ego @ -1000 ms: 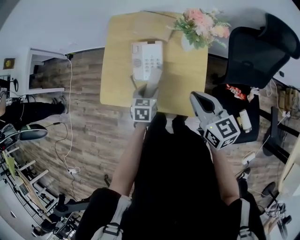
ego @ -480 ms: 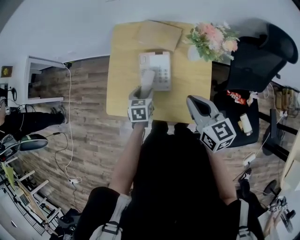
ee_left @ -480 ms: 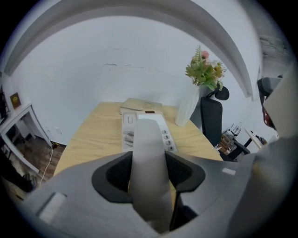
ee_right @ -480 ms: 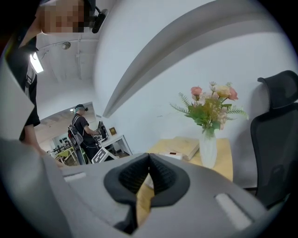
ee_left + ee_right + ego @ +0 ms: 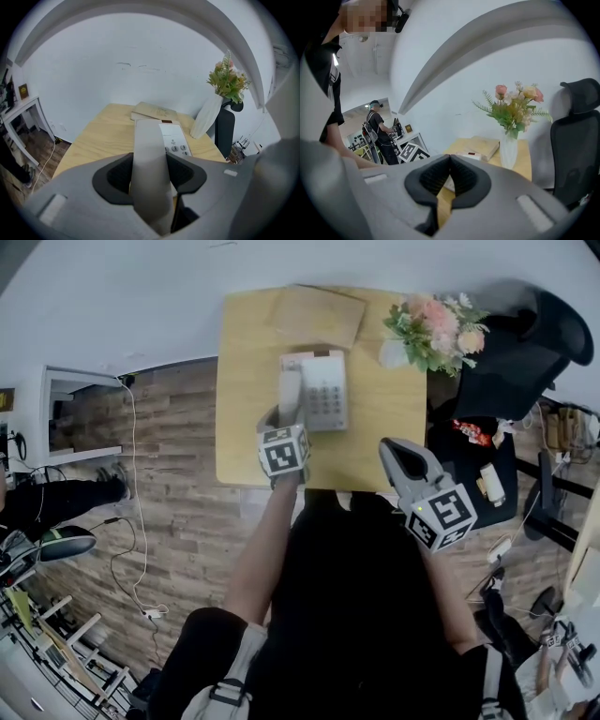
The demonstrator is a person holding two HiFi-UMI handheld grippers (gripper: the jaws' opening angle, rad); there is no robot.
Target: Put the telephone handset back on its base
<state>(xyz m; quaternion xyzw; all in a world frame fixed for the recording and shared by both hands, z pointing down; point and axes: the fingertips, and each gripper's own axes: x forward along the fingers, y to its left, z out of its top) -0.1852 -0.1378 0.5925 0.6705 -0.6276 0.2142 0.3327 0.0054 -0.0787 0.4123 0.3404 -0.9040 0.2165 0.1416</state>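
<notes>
The handset, pinched by the left gripper, is being swung into line over the base for seating, the right gripper being held pressed together.

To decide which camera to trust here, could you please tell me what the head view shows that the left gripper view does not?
Only the head view: the person's bare forearm and the left gripper's black-and-white marker cube. Only the left gripper view: its black jaw pads clamped on the grey telephone handset's sides. Both: the handset, the white keypad base, the pale wooden table and the white vase of pink flowers.
</notes>
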